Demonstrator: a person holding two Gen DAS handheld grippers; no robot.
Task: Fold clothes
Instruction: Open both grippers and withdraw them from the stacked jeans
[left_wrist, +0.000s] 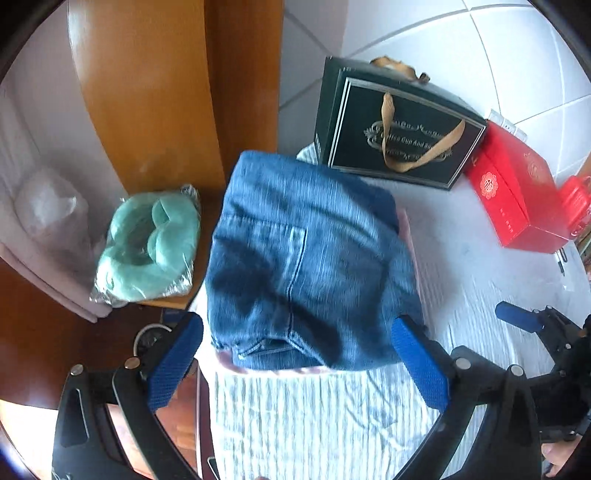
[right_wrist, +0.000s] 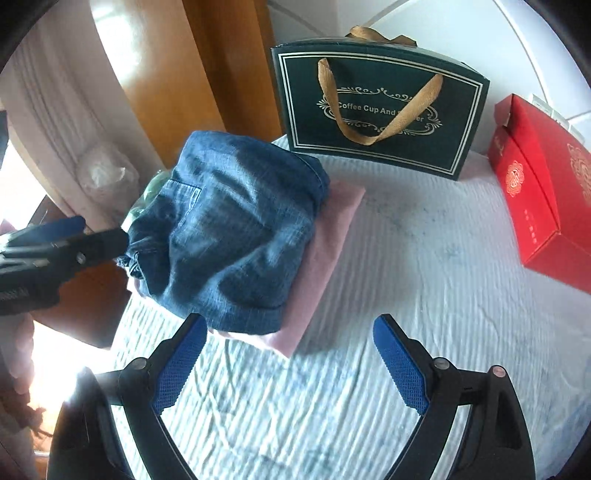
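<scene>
Jeans folded, both grippers clear

Folded jeans (left_wrist: 306, 258) sit on a folded pink garment (right_wrist: 325, 236) atop the striped bedspread (right_wrist: 388, 295). Left of the jeans, a bagged green cushion (left_wrist: 147, 247). Left gripper (left_wrist: 299, 354) gapes wide above the jeans, holding nothing; right gripper (right_wrist: 291, 358) spread too, empty. Behind the jeans, a dark gift bag (right_wrist: 380, 107); far right, a red box (right_wrist: 543, 188).

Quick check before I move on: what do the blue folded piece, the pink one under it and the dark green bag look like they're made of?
Folded jeans: denim, matte, with faded streaks, stitched seams and a patch pocket.
Pink garment underneath: a soft, smooth, matte fabric, perhaps knit; weave too fine to tell.
Dark green gift bag: stiff coated paper or card with a slight sheen, printed lettering, woven tan ribbon handles.
</scene>
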